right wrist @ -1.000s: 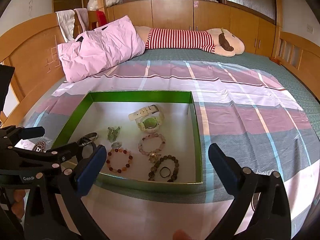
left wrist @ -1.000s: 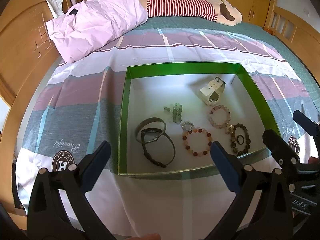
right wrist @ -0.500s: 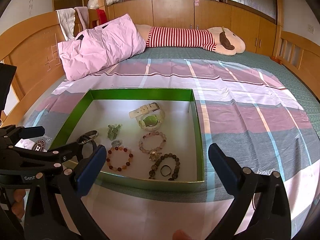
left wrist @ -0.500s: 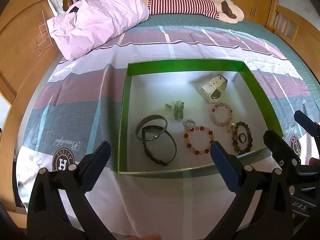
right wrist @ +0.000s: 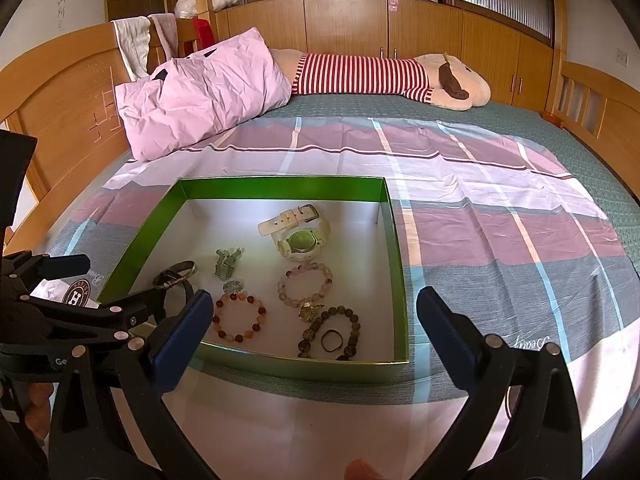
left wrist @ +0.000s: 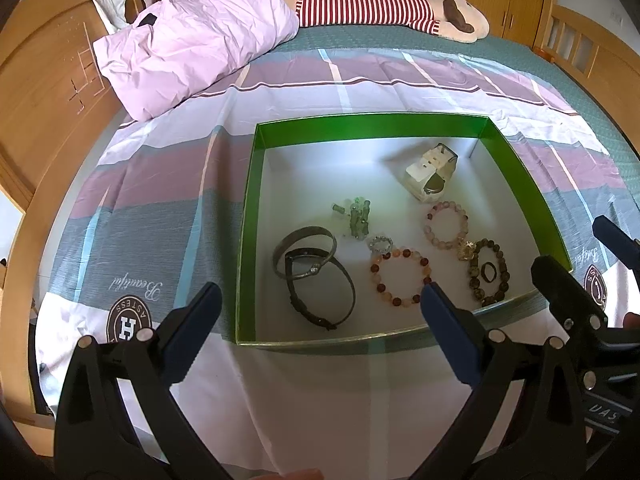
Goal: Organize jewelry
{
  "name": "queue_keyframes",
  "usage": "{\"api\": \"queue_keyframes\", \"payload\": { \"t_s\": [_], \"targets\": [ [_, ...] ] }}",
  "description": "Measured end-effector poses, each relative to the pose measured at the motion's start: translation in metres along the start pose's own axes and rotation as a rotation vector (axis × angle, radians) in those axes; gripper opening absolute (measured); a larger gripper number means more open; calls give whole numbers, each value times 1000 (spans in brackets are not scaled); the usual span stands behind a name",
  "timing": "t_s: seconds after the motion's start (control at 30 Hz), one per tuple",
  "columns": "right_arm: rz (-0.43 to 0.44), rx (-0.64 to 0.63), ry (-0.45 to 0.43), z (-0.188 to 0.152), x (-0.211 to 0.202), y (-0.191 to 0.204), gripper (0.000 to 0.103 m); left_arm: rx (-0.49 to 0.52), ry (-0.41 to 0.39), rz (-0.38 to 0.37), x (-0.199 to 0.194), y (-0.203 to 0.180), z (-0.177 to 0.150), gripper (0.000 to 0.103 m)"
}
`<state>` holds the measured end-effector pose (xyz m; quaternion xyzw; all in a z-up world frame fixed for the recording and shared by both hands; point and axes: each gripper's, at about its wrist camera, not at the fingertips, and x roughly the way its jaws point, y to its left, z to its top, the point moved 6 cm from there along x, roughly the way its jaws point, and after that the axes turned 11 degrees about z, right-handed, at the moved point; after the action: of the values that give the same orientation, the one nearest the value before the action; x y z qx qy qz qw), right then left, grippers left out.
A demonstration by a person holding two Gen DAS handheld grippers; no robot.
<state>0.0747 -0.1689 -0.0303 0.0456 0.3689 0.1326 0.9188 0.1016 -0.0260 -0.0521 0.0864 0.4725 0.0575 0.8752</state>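
A green box [left wrist: 246,240] is seen on the striped sheet [left wrist: 172,216] of a bed, and all the jewelry in view is held inside it: a white watch [right wrist: 298,236] toward the far wall, a green clip [left wrist: 356,216] near the middle, two overlapping bangles [left wrist: 316,276] at the left, a small ring [left wrist: 380,243] beside an orange bead bracelet [left wrist: 400,276], a pink bracelet [left wrist: 446,226], and a dark bracelet [left wrist: 490,272] with a ring [left wrist: 489,270] lying inside its loop near the front right corner. The left gripper [left wrist: 316,324] is held spread wide and empty before the box's near wall, and the right gripper [right wrist: 312,332] is likewise spread and empty at the box's front right. Since every piece lies in the box, the scene would fit either jewelry gathered and done with, or jewelry about to be sorted or taken out. Trouble is judged most likely from crowding: the pink bracelet, a gold charm [left wrist: 466,250] and the dark bracelet are touching, so one could be dragged along if its neighbour were lifted. The bangles could be parted awkwardly, being overlapped. The light box could be pushed across the soft sheet if its wall were nudged, and small rings could be missed by wide fingers or slip from them.
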Motion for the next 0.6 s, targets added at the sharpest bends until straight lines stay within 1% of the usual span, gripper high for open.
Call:
{"api": "queue_keyframes", "payload": {
  "t_s": [0.6],
  "targets": [
    [0,-2,2,-1,1,1,102,6,2,8,2,-1,-1,101]
  ]
}}
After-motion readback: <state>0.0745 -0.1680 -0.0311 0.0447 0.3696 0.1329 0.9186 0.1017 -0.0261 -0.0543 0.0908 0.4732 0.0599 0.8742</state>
